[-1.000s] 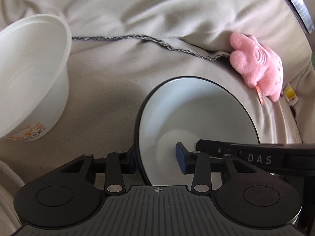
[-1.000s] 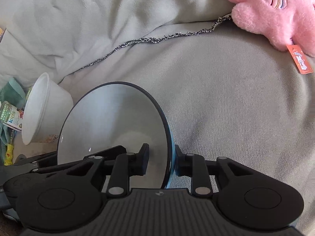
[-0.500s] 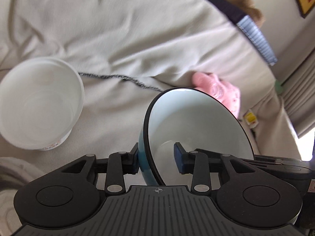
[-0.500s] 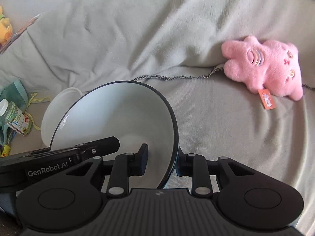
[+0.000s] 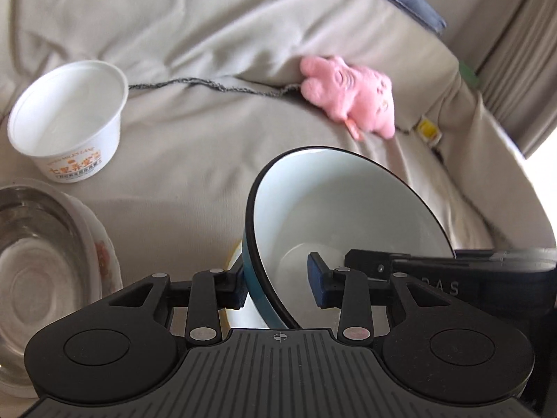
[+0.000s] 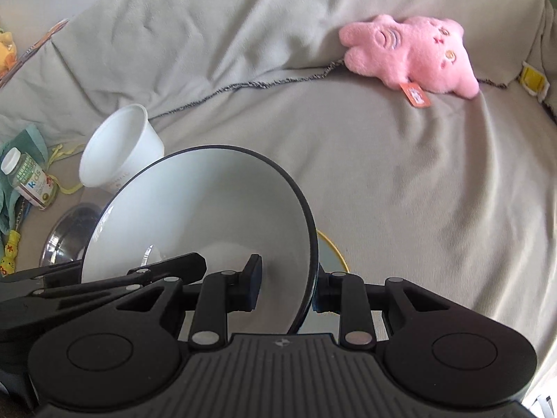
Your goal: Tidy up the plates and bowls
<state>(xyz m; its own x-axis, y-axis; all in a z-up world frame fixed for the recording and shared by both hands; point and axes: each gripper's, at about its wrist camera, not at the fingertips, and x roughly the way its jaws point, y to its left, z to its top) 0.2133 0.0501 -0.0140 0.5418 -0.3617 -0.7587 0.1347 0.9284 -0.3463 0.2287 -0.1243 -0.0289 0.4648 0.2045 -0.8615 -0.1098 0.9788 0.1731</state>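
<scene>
A teal bowl [image 5: 348, 209], white inside with a black rim, hangs tilted above the sofa between my two grippers. My left gripper [image 5: 276, 282] is shut on its left wall, one pad outside on the teal and one inside. My right gripper [image 6: 285, 289] is shut on the opposite wall of the bowl [image 6: 209, 209]. A yellow-rimmed plate [image 6: 330, 250] lies under the bowl, mostly hidden. To the left, a steel bowl [image 5: 34, 261] sits in a white patterned dish. Behind it stands a white plastic tub [image 5: 69, 122].
A pink plush toy [image 6: 410, 52] lies on the grey sofa cover [image 6: 400, 174] at the back right. At the far left lie a small "kids" bottle [image 6: 28, 181], green cloth and small yellow toys. A yellow tag [image 5: 428, 129] sits by the sofa's right end.
Both grippers have risen and drawn back from the sofa with the bowl between them. The steel bowl and the yellow-rimmed plate have come into view below.
</scene>
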